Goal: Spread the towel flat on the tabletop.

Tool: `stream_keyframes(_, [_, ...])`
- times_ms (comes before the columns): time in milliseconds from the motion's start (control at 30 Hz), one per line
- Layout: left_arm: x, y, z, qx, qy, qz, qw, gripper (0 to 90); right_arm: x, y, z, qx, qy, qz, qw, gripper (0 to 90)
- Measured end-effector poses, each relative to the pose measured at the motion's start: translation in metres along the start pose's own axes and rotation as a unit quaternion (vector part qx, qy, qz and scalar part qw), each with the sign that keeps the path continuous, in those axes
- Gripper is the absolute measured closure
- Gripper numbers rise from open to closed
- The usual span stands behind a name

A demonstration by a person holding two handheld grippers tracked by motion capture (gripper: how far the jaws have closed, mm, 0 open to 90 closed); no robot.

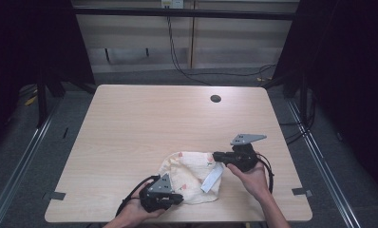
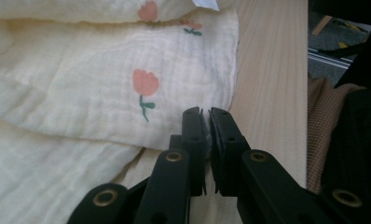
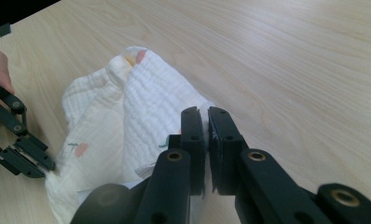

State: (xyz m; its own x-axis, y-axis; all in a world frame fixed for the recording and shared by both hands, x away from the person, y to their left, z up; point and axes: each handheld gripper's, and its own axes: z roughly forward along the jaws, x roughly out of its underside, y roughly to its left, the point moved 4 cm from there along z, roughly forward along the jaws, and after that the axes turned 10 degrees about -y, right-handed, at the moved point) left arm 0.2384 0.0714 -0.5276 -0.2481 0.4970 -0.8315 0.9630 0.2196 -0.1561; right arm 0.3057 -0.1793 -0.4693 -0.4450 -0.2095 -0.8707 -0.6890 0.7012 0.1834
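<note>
At the near edge of the tabletop point(image 1: 130, 123), the left gripper point(image 1: 177, 198) is pinched closed on the near hem of a cream cloth point(image 1: 189, 173) printed with small pink flowers, its 2 jaws pressed together with a sliver of fabric between them. The cloth lies crumpled near the front middle of the tabletop, a white label point(image 1: 212, 178) showing on its right side. The right gripper point(image 1: 216, 155) is clamped closed on the cloth's far right corner, held in the person's right hand point(image 1: 251, 176).
</note>
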Motion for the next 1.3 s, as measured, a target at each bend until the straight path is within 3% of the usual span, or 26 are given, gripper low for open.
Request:
stream_keyframes(67, [0.000,0.001,0.001,0.004,-0.006,-0.011,0.9999,86.2,0.000,0.000,0.000,0.000,0.000,0.000,1.0000,85.8])
stream_keyframes(100, [0.000,0.003,0.000,0.011,-0.013,-0.036,0.9992,86.4,0.000,0.000,0.001,-0.003,-0.003,0.008,1.0000,85.9])
stream_keyframes(200, [-0.004,0.005,-0.004,0.024,-0.030,-0.055,0.9977,86.4,-0.002,0.002,0.000,-0.007,-0.005,0.010,0.9999,86.0])
stream_keyframes(367, [-0.019,0.006,-0.021,0.026,-0.071,-0.058,0.9955,86.5,-0.004,0.002,-0.002,-0.011,-0.012,0.019,0.9997,86.1])
stream_keyframes(433, [-0.022,0.011,-0.030,0.022,-0.087,-0.067,0.9937,86.5,-0.005,-0.001,-0.003,-0.004,-0.011,0.014,0.9998,86.1])
stream_keyframes(600, [-0.025,0.030,-0.058,0.010,-0.133,-0.103,0.9857,86.5,-0.012,-0.006,-0.012,0.011,-0.028,0.018,0.9994,86.2])
stream_keyframes(633, [-0.025,0.033,-0.064,0.001,-0.135,-0.101,0.9857,86.6,-0.013,-0.006,-0.014,0.011,-0.031,0.016,0.9993,86.2])
stream_keyframes(767, [-0.028,0.042,-0.083,-0.020,-0.159,-0.104,0.9815,86.6,-0.019,-0.006,-0.018,0.012,-0.042,0.019,0.9989,86.3])
stream_keyframes(1133, [-0.054,0.052,-0.118,-0.039,-0.204,-0.085,0.9744,86.7,-0.040,-0.002,-0.031,0.016,-0.073,0.008,0.9972,86.3])
stream_keyframes(1200, [-0.066,0.057,-0.135,-0.052,-0.220,-0.079,0.9709,86.8,-0.053,0.000,-0.034,0.020,-0.084,0.002,0.9963,86.3])
stream_keyframes(1300, [-0.075,0.059,-0.147,-0.058,-0.232,-0.071,0.9683,86.8,-0.068,0.002,-0.036,0.018,-0.088,-0.008,0.9959,86.3])
